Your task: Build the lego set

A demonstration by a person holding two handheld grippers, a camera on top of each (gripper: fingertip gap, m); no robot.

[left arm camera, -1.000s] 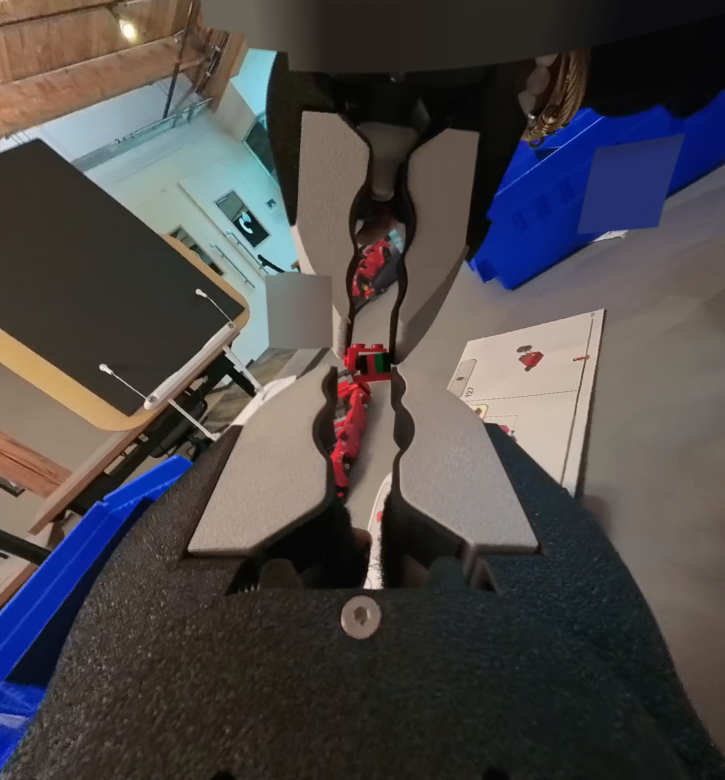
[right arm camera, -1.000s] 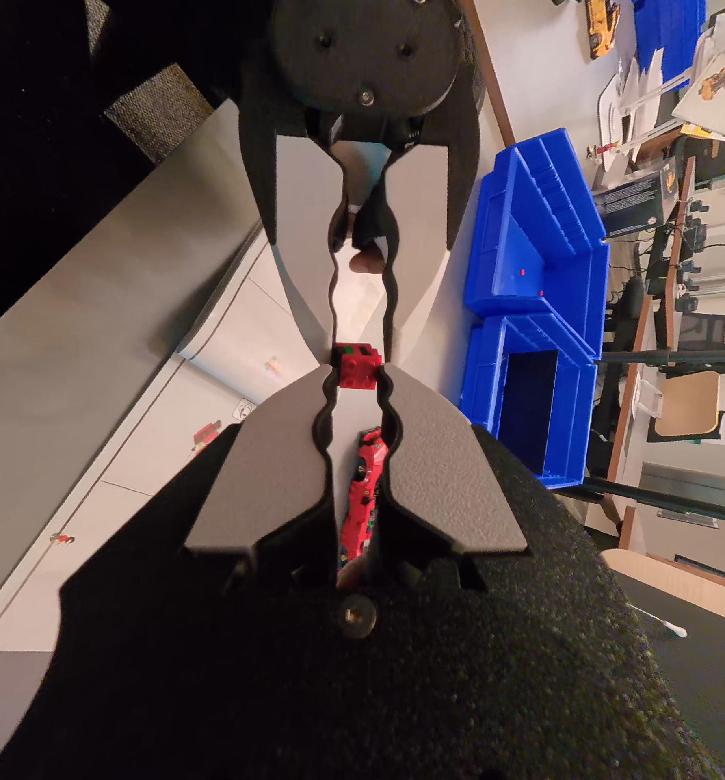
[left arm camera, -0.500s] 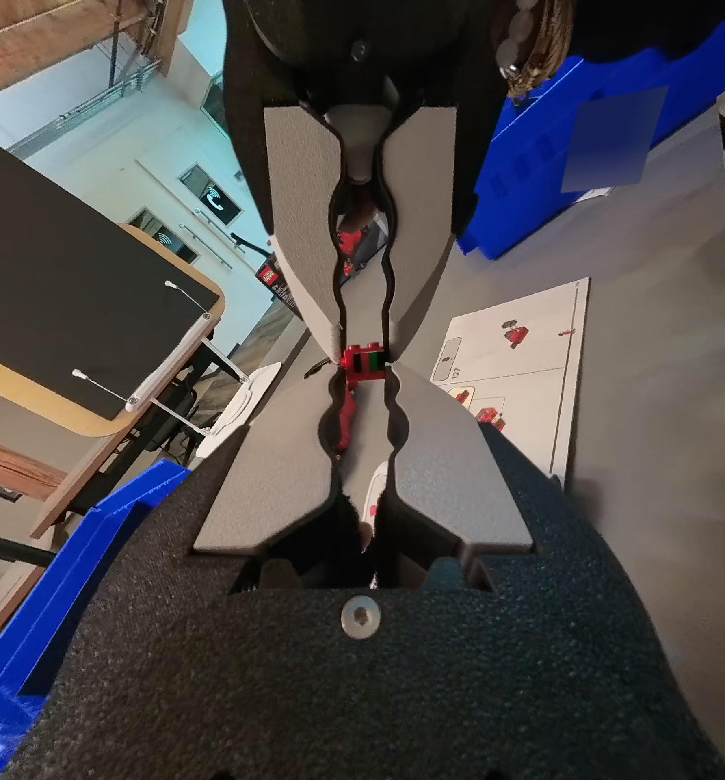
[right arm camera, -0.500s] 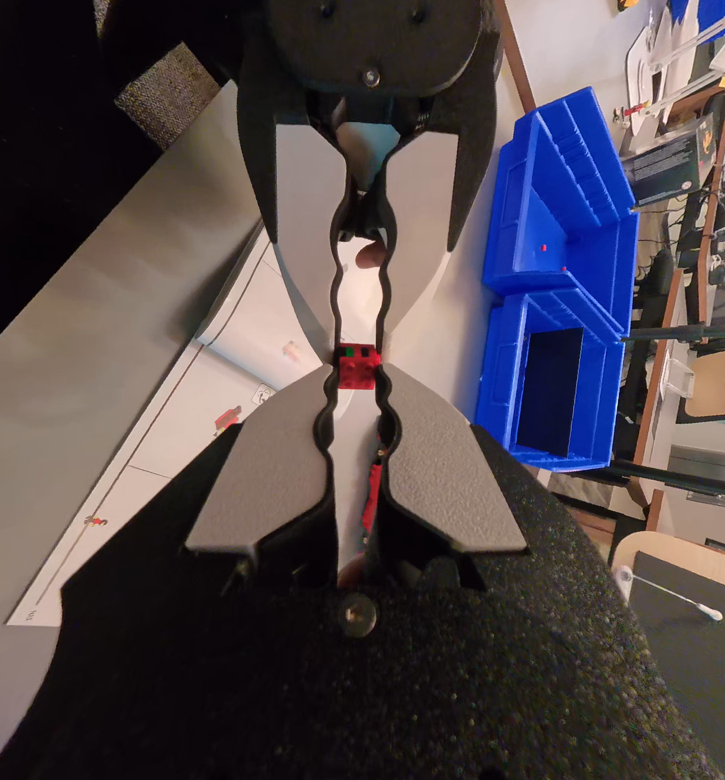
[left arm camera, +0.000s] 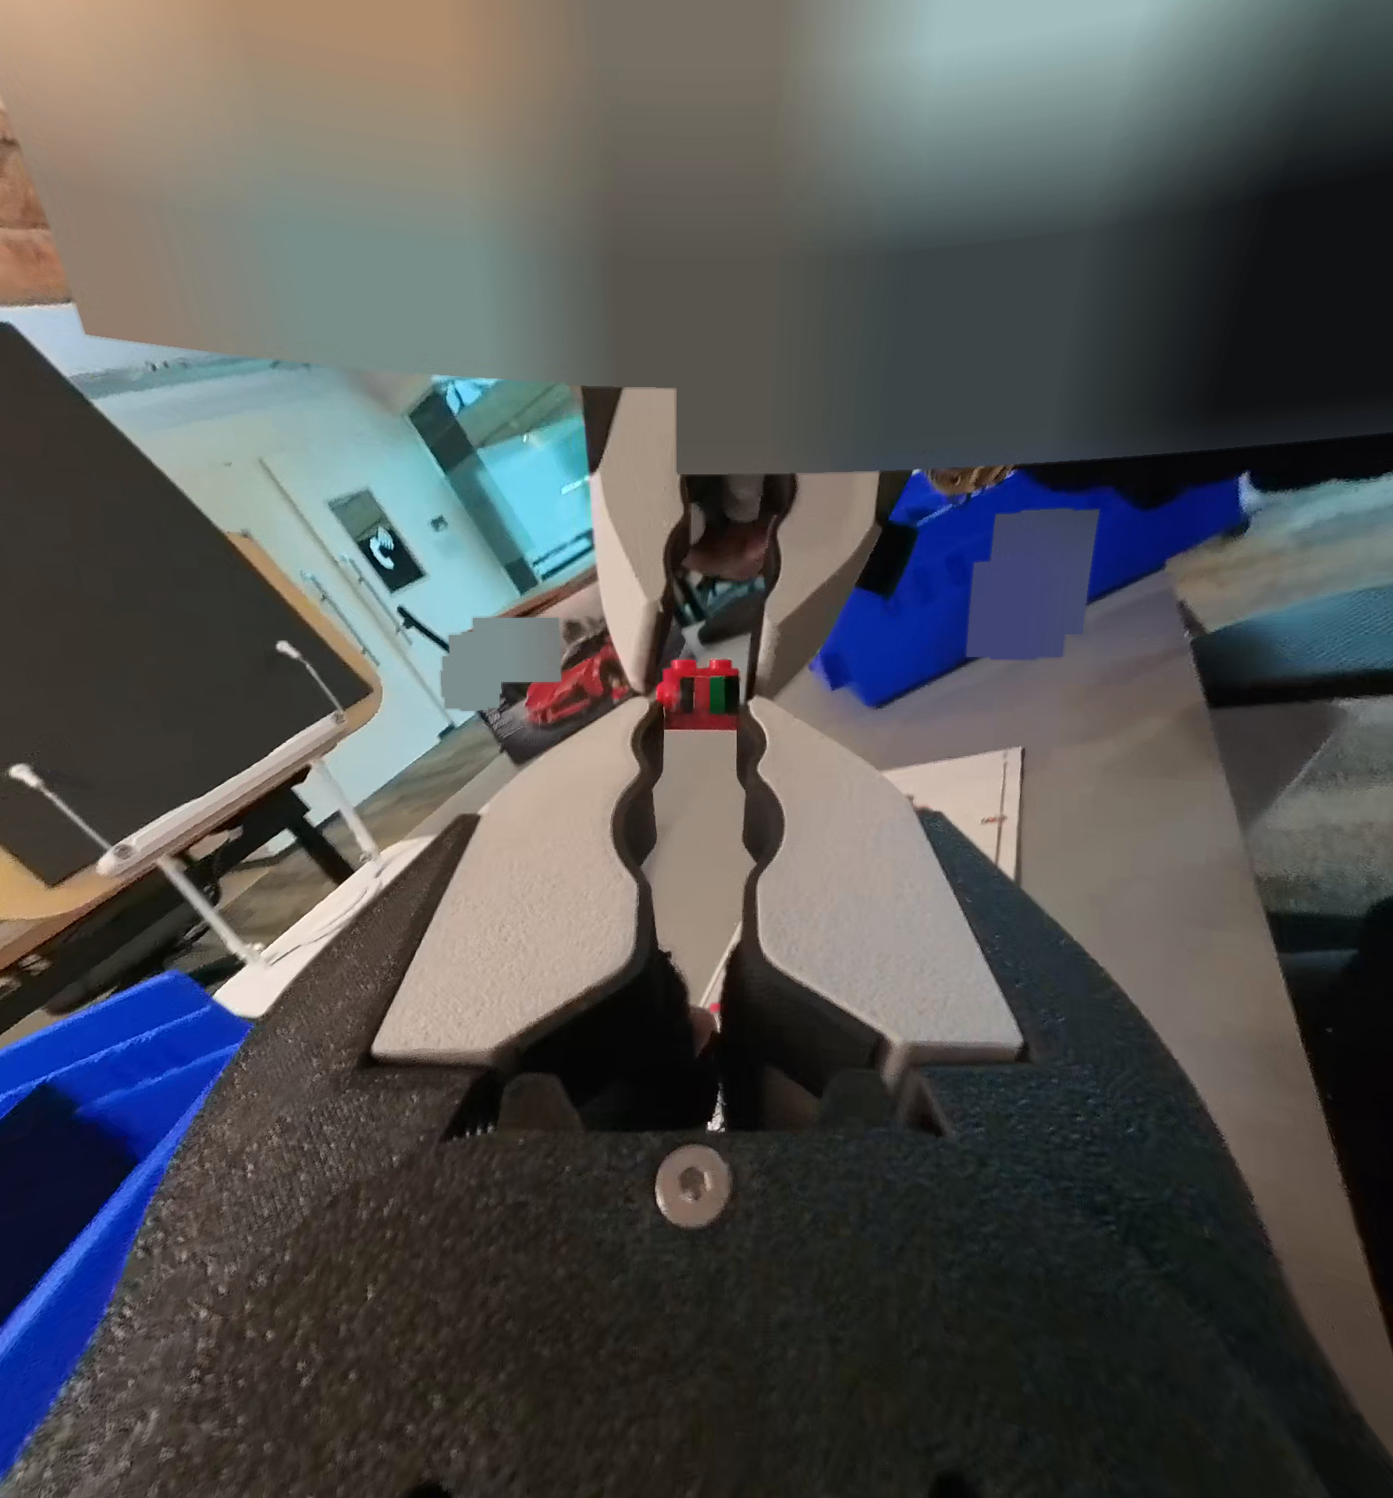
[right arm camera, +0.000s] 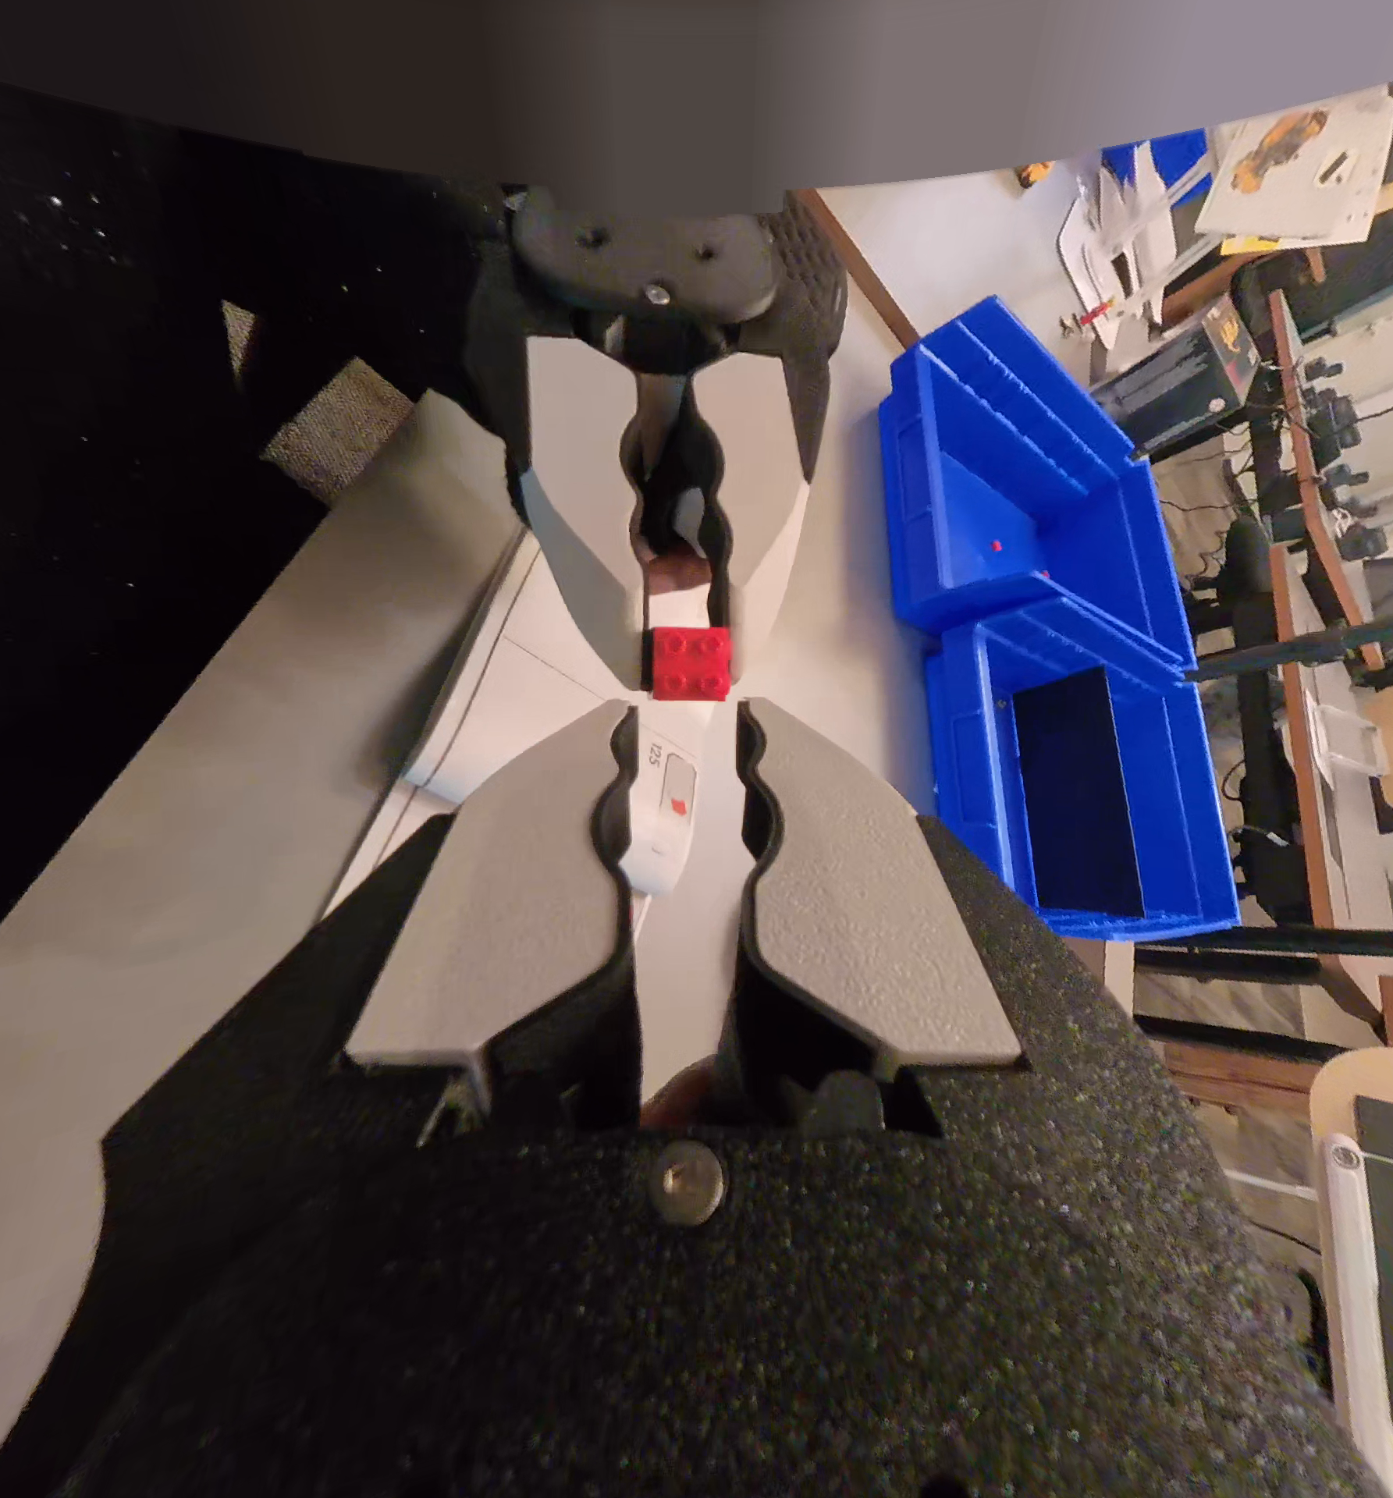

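Brick [left arm camera: 701,699] red, pinched at left claw [left arm camera: 699,712] tips, flanks hidden; right claw [right arm camera: 686,709] spread, just apart

Two tools: left tool [left arm camera: 699,713], right tool [right arm camera: 685,707]; one red brick assembly [right arm camera: 690,662]; two blue bins [right arm camera: 1025,486]; one instruction booklet [right arm camera: 514,648].

Your left claw [left arm camera: 699,713]: rough black textured housing, two light-grey fingers [left arm camera: 531,908] with wavy, dark-edged inner profiles, one silver hex-socket screw [left arm camera: 693,1196] centred below them. Your right claw [right arm camera: 685,713] is the same build: speckled black body, grey scalloped fingers [right arm camera: 863,916], silver screw [right arm camera: 689,1188].
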